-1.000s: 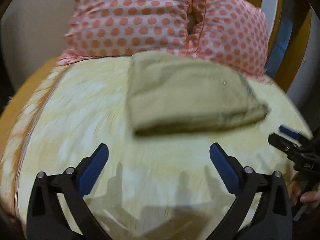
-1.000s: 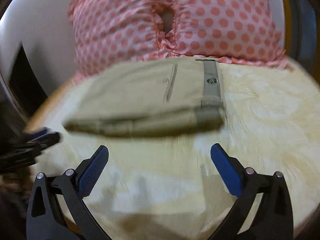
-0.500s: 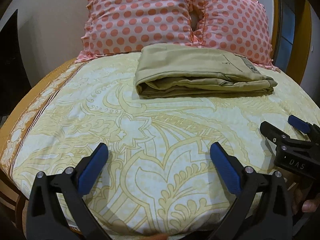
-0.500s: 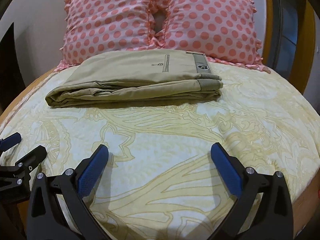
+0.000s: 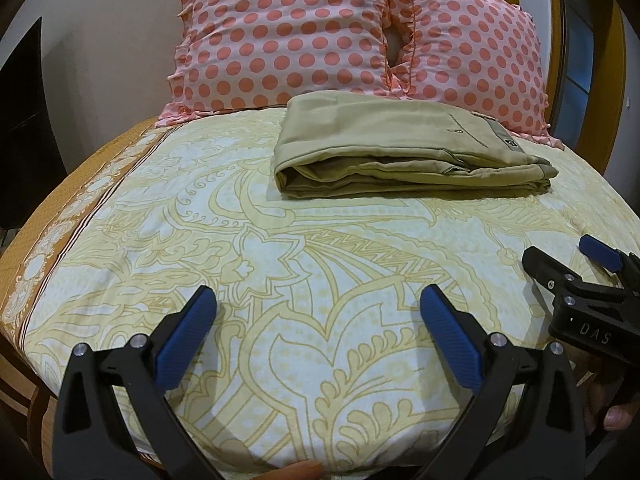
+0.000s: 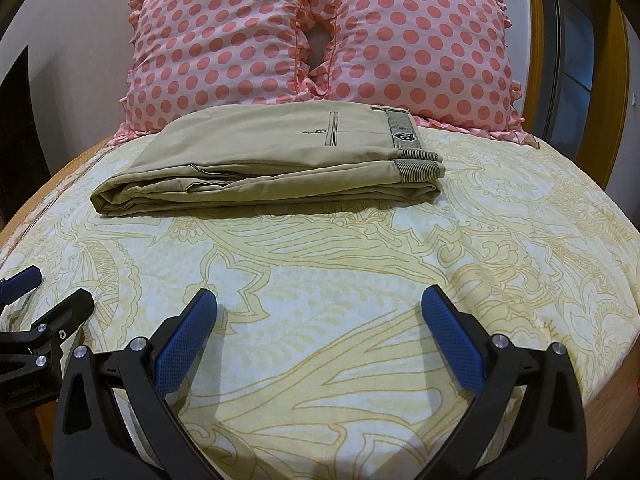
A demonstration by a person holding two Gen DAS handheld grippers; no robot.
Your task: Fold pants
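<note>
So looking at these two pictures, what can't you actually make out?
- Inner layers of the folded pants: both views show only the top face and the stacked edges.
- Badge on the waistband: too small to read in the right view.
- Lower part of the pillows: hidden behind the pants in both views.
- Person's hands: cut off by the frame; only the open left tongs and open right tongs show.

The left gripper (image 5: 318, 308) was black plastic, its two angled fingers faced with blue dimpled pads (image 5: 186, 336) and pinned by silver screws just behind them. The right gripper (image 6: 318, 310) matched it; its side, seen from the left wrist, bore white letters "DAS". Bare skin of the right hand (image 5: 612, 412) showed behind that claw.
</note>
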